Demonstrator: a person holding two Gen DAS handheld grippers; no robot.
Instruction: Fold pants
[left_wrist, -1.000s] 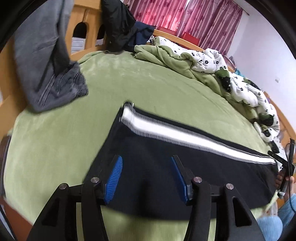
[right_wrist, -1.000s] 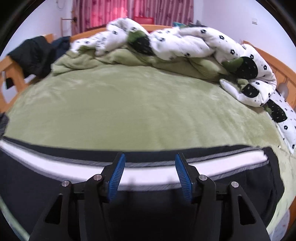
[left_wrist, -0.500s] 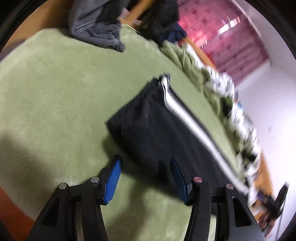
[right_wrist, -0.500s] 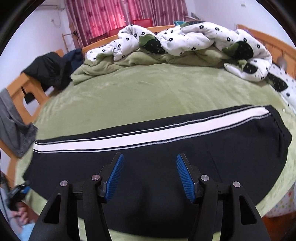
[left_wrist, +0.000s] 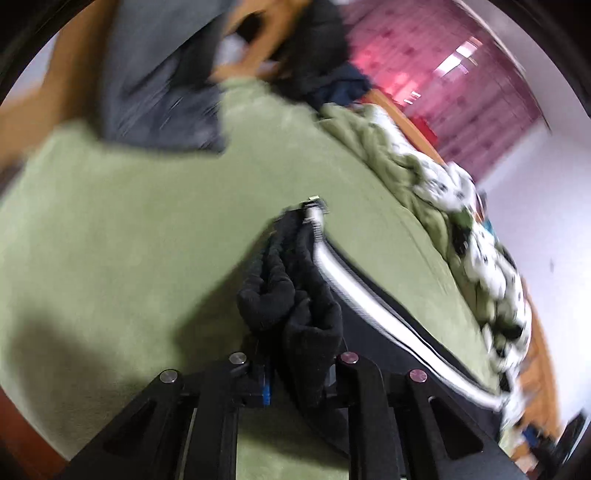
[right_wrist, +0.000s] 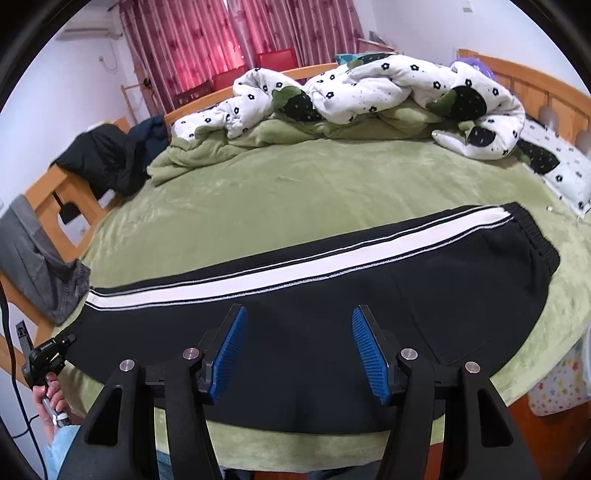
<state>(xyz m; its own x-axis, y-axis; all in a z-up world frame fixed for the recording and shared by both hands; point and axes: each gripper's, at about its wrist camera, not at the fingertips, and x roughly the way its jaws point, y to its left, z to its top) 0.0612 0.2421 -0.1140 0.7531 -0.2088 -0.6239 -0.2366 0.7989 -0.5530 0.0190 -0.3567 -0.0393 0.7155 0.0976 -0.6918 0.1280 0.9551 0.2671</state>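
Note:
Black pants (right_wrist: 332, 317) with a white side stripe lie flat across the green bed, waistband at the right, leg cuffs at the left. My right gripper (right_wrist: 297, 350) is open and empty, held above the middle of the pants. My left gripper (left_wrist: 295, 384) is shut on the bunched cuff end of the pants (left_wrist: 291, 299), which rises in folds between its fingers. It also shows at the left edge of the right wrist view (right_wrist: 48, 354), at the pants' left end.
A green blanket (right_wrist: 295, 184) covers the bed. A white flowered duvet (right_wrist: 351, 92) is heaped along the far side. Grey clothes (right_wrist: 33, 273) and a dark jacket (right_wrist: 103, 158) hang on the wooden bed frame (right_wrist: 48, 192) at the left.
My left gripper has closed on the cuff end of the pants and bunched it up. My right gripper has drawn back and up, so the whole garment shows.

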